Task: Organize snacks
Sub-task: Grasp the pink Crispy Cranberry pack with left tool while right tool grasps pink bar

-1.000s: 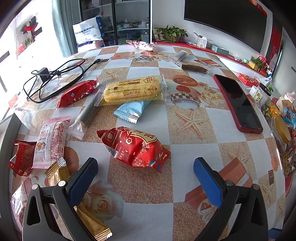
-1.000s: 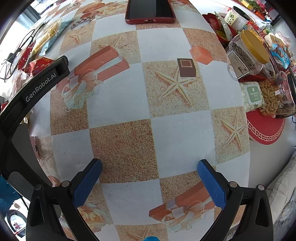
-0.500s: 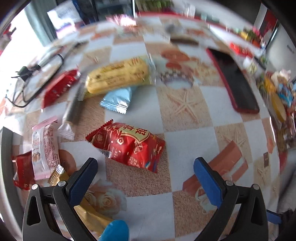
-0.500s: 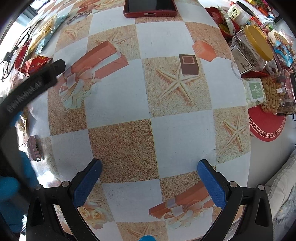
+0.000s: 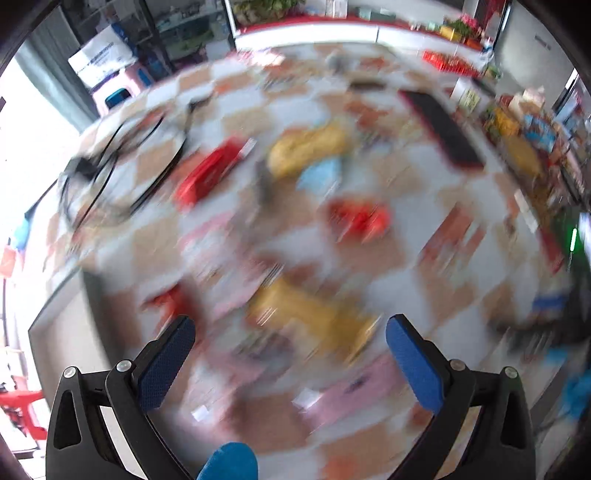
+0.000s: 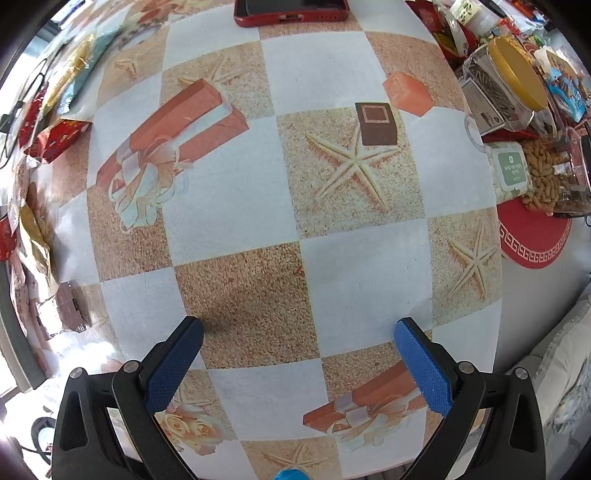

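Observation:
The left wrist view is heavily blurred by motion. My left gripper is open and empty, raised above several snack packets: a gold packet just ahead of it, a red packet farther on, a yellow cake pack, a light blue packet and another red packet. My right gripper is open and empty over bare checkered tablecloth. In the right wrist view the red packet and the gold packet lie at the far left.
A red-cased phone lies at the far side, also in the left wrist view. A yellow-lidded jar, a green-labelled box, peanuts and a red mat crowd the right edge. A black cable lies far left.
My left gripper has pulled back and up fast, so the packets look smaller and farther off. It has left the right wrist view. The right gripper has barely moved.

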Action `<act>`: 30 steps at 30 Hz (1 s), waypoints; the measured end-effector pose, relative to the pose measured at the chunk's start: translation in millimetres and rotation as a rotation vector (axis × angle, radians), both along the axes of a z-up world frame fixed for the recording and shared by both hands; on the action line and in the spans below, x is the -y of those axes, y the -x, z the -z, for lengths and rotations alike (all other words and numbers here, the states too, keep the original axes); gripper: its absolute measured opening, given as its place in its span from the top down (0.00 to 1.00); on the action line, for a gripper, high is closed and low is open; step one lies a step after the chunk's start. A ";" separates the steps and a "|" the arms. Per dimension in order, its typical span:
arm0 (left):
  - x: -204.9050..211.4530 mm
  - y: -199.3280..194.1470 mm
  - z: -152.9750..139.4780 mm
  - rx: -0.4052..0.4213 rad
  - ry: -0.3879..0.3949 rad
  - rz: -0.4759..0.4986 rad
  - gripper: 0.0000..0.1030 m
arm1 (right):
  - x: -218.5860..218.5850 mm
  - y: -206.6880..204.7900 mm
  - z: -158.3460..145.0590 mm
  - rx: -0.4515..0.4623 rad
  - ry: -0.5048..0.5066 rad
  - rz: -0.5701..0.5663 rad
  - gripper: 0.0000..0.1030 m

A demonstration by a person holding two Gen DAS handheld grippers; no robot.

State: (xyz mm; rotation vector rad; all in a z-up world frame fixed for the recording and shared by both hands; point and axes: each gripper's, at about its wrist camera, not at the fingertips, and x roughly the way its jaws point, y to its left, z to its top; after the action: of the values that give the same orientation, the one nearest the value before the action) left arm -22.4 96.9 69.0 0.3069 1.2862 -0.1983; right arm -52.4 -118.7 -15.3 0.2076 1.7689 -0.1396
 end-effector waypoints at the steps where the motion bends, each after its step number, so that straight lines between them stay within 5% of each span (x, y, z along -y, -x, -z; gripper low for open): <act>1: -11.1 4.7 6.3 -0.021 -0.015 -0.006 0.00 | -0.4 -2.9 1.8 -0.026 -0.004 0.013 0.00; 11: -62.2 1.7 53.9 -0.134 -0.053 -0.068 0.00 | -88.8 -24.6 -14.0 -0.072 -0.344 0.238 0.00; 18: -84.7 -9.9 70.2 -0.164 -0.039 -0.071 0.00 | -121.2 -36.8 2.8 -0.168 -0.341 0.433 0.00; 25: -94.7 -17.2 82.4 -0.184 0.000 -0.086 0.00 | -144.2 -34.9 11.9 -0.205 -0.106 0.145 0.00; 30: -109.6 -26.5 94.0 -0.221 0.052 -0.113 0.00 | -110.7 -34.7 9.3 -0.144 0.016 -0.009 0.00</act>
State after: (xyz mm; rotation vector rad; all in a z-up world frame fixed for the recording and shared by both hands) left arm 4.1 206.5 -24.9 0.1705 1.5097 -0.1728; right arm -17.7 -8.0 -24.6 0.1816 1.9112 -0.1658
